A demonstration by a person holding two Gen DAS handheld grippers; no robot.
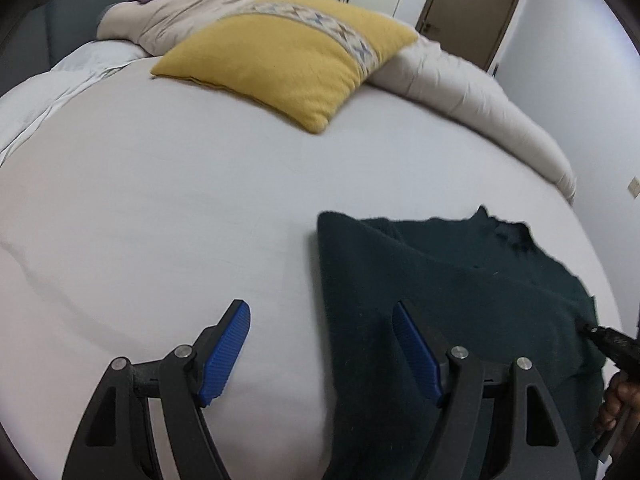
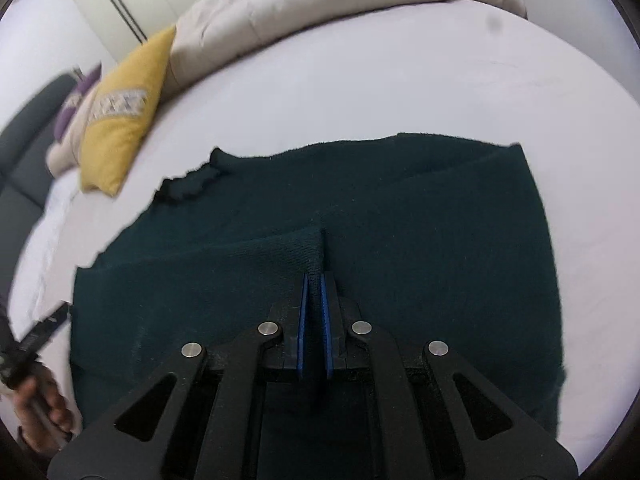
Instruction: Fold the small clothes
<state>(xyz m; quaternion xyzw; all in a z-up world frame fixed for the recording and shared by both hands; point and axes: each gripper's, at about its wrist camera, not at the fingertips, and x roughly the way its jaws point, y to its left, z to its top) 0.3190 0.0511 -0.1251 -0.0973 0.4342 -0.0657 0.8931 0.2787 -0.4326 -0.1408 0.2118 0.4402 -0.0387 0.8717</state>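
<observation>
Right gripper (image 2: 316,280) angled steeply down, blue pads (image 2: 329,312) pinched together on a raised fold of the dark green knit garment (image 2: 420,220), lifting it into a small ridge at the near middle. Left gripper (image 1: 322,320) likewise tilted down, jaws spread wide with nothing between them, one pad (image 1: 228,350) over bare white bed sheet (image 1: 160,200), the other over the garment's left edge. Glimpsed at the frame edges, a hand (image 2: 44,404) wrapped round each dark handle. Garment spread mostly flat on the near part of the bed, teal-black, fuzzy, far edge ragged. Farther off, a yellow cushion (image 1: 280,56) and a rumpled beige duvet (image 1: 460,88).
</observation>
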